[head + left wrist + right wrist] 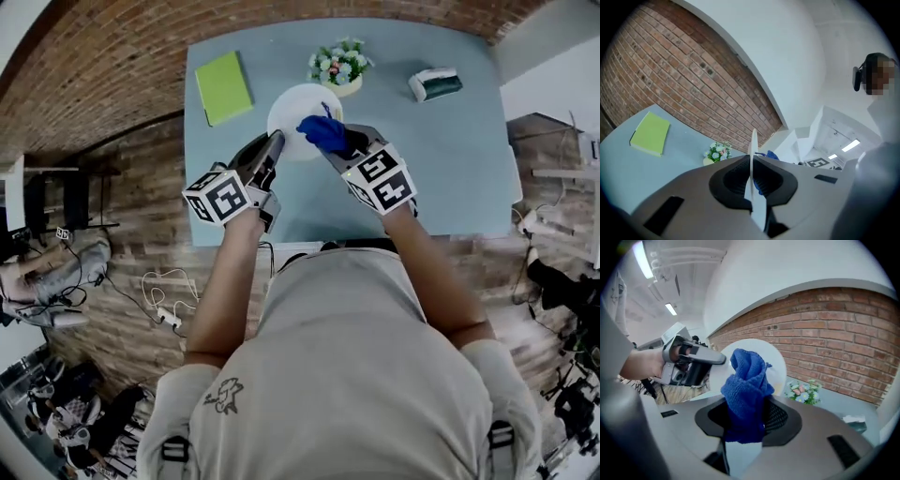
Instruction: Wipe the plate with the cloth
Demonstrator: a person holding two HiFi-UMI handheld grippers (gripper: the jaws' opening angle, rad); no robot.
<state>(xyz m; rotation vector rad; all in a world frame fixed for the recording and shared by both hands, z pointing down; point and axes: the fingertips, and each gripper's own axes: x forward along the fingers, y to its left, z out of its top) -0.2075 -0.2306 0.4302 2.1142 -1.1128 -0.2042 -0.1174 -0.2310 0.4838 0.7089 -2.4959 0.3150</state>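
Note:
The white plate (298,112) is held up over the table, its rim pinched between the jaws of my left gripper (275,145). In the left gripper view the plate (753,154) stands edge-on in the left gripper (751,180), with a bit of the blue cloth (771,154) showing behind it. My right gripper (349,142) is shut on the bunched blue cloth (323,132), which lies against the plate's face. In the right gripper view the cloth (746,390) stands up out of the right gripper (747,416) in front of the plate (776,364), and the left gripper (693,359) grips the plate from the left.
On the blue-grey table (450,169) lie a green notebook (223,87) at the far left, a small pot of flowers (339,66) behind the plate and a white and dark green item (435,84) at the far right. Cables (164,295) trail on the floor at the left.

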